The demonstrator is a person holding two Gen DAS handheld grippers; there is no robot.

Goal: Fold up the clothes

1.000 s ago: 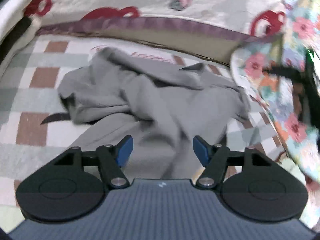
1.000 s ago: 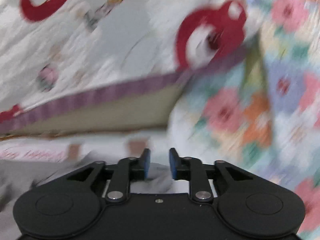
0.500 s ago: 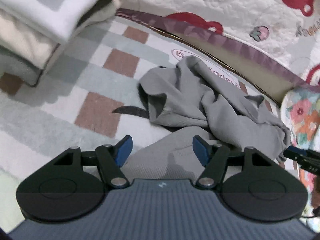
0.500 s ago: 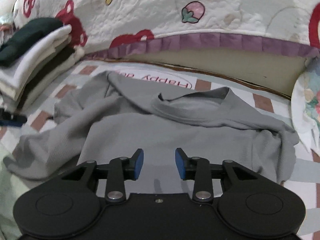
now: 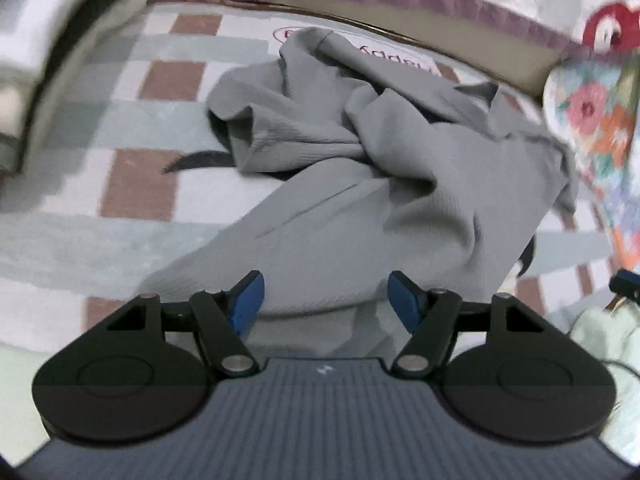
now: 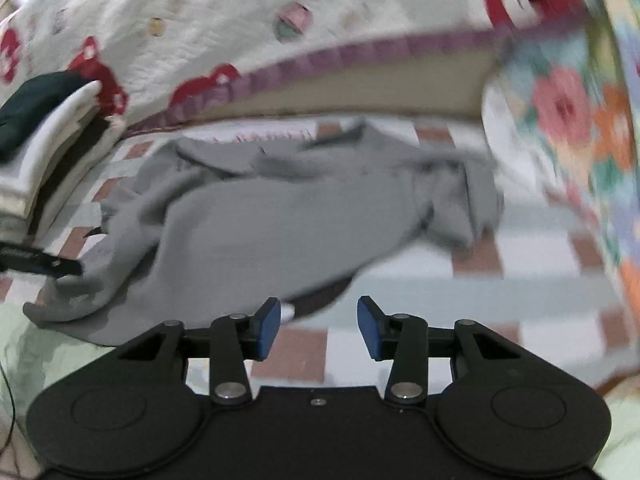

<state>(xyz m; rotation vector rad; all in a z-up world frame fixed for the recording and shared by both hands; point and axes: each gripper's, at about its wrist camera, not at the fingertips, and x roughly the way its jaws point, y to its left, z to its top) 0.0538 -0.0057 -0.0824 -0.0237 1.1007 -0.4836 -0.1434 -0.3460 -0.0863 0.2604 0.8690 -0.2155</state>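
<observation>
Shirt (image 5: 352, 200): grey cloth, fine ribbed knit, matt, creased.
Rug (image 5: 132, 128): checked woven cloth, matt, short nap.
Quilt (image 6: 248, 24): stitched padded cloth, printed, purple trim.
Left tool (image 5: 326, 304): matt black plastic arms, blue pads (image 5: 248, 304), bright metal rivets, ribbed grey body.
Right tool (image 6: 318, 322): same finish, smooth black body.

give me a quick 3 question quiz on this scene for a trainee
1. True or false: the left gripper is clamped on the crumpled grey knit garment.
2. What lies under the garment? A) bare wooden floor B) checked brown, white and pale green mat C) metal tray
3. Fill in: in the right wrist view, the stack of folded clothes sits to the ___ of the garment.

Key: 1 false, both it and the right gripper are open and hold nothing; 2 B; 3 left.
</observation>
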